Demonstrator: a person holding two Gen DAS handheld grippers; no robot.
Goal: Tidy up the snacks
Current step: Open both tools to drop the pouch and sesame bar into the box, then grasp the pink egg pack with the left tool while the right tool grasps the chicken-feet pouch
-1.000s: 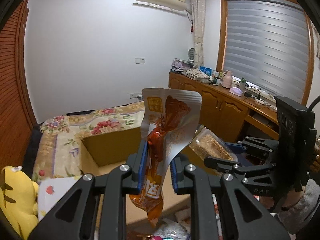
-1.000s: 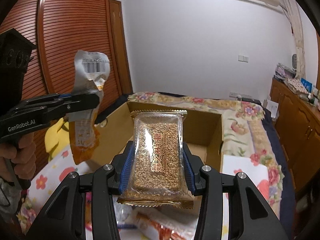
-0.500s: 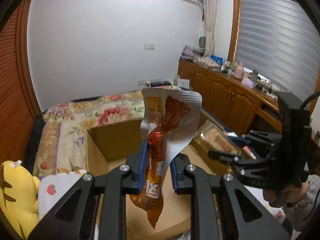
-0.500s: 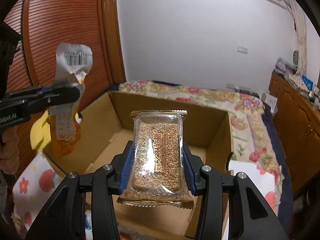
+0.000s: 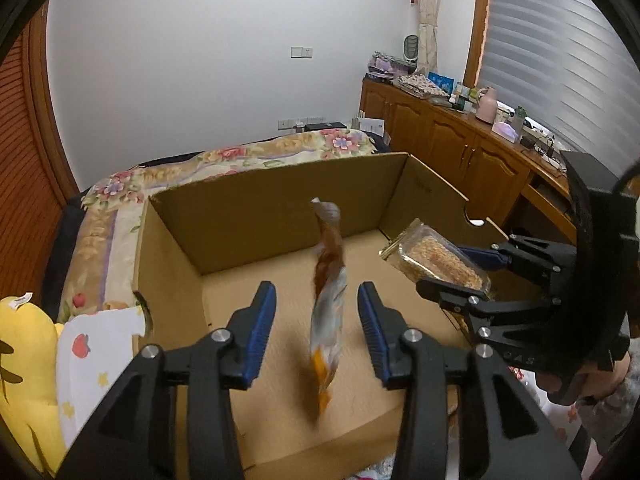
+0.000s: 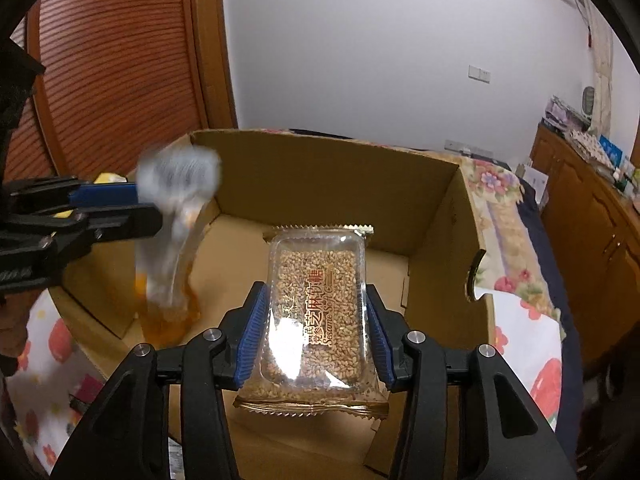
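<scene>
Both grippers over the cardboard box (image 5: 248, 216)

Left gripper (image 5: 316, 332) spread wide, blurred orange snack pouch (image 5: 329, 300) loose between its fingers above the box floor; at three o'clock, right gripper (image 6: 316, 332) pinches the sesame candy pack (image 6: 318, 312).

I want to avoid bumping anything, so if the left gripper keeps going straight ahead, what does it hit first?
Probably the orange snack packet, blurred and loose between the open jaws of the left gripper. Beyond it, the cardboard box floor; depth is unclear.
</scene>
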